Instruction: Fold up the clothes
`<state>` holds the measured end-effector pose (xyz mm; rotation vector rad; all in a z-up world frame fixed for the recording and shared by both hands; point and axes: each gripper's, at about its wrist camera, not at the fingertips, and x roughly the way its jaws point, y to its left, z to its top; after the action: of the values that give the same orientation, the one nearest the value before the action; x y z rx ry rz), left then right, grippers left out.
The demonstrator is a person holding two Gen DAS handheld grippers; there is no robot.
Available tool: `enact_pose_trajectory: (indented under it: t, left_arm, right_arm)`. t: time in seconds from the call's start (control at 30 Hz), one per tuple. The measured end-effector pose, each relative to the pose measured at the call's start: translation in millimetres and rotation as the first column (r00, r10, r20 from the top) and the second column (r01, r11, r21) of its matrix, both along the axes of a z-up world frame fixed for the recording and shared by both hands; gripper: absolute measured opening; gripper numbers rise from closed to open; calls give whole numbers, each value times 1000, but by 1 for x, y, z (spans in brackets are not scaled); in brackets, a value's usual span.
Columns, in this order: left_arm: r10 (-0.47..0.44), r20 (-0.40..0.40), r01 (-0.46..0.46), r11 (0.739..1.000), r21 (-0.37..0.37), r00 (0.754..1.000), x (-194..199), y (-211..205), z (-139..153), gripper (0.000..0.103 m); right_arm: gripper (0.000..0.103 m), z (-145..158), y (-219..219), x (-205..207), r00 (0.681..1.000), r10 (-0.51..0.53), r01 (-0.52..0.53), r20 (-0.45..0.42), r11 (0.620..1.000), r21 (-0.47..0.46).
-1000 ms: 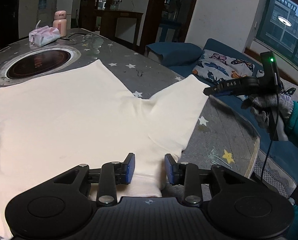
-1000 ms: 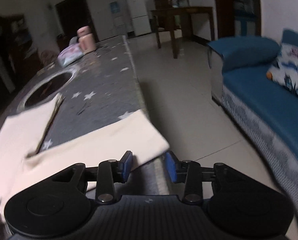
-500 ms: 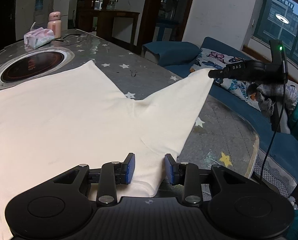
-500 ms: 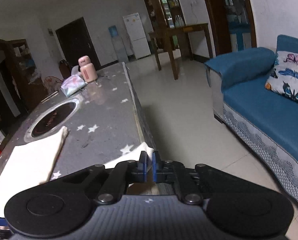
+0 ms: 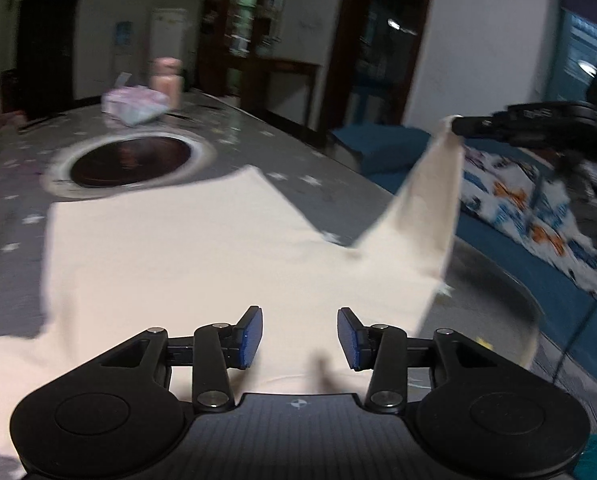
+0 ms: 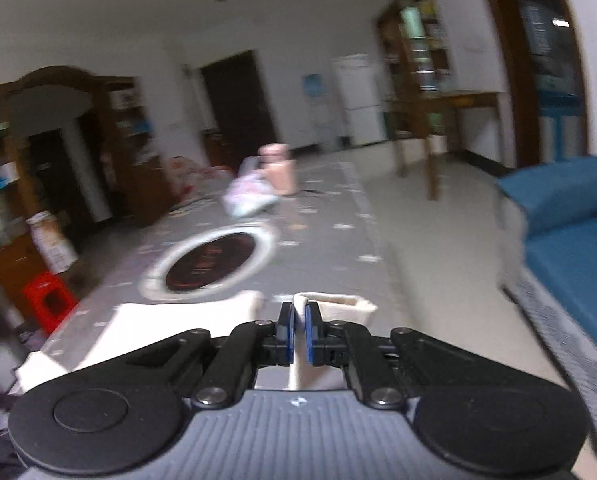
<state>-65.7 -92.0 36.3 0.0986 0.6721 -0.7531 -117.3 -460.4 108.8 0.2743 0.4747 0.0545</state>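
A cream shirt (image 5: 186, 252) lies spread on the grey star-patterned table (image 5: 14, 216). Its right sleeve (image 5: 426, 200) is lifted off the table into the air. In the right wrist view my right gripper (image 6: 299, 318) is shut on the sleeve's cuff (image 6: 338, 306), cloth pinched between the blue pads. The same gripper shows at the upper right of the left wrist view, holding the sleeve tip (image 5: 452, 124). My left gripper (image 5: 299, 332) hovers above the shirt's near part, its jaws opening, with nothing gripped between them.
A round dark hob (image 5: 130, 158) is set into the table beyond the shirt. A pink bottle (image 5: 166, 80) and a tissue pack (image 5: 134, 104) stand at the far end. A blue sofa with butterfly cushions (image 5: 530, 200) lies right of the table; a red stool (image 6: 48, 300) stands left.
My right gripper closed on the sleeve cuff and rose, pulling the sleeve up off the table. My left gripper's jaws widened and it moved up over the shirt.
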Motion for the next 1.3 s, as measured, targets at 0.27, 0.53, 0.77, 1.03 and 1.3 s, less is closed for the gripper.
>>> enact_pose_trajectory:
  t: [0.27,0.53,0.77,1.03,1.3]
  left_arm:
    - [204,24,-203,979,-21,979,6,70,10,47]
    - [276,-5,-276,960,-40,961,3,101,2,48]
    - [272,-19,-273,961,-50,962,2,103,-1,48]
    - [210,-23,-211,976,-58,977,3,82,-6,46]
    - [154,-50,-155,988,-16,987,12,50,-20,46]
  right_arm:
    - [5,7,105,37,945,325,-325,-23,945,-13]
    - [5,-29,204,65,835,540,-542,-108,840,7]
    - [11,-61,245,70,760,616,-624,-206,781,32]
    - [12,-45,184,41,831,514,-534,-212,844,-52]
    - [12,-81,129,20,889,341,-376,-304,924,-63]
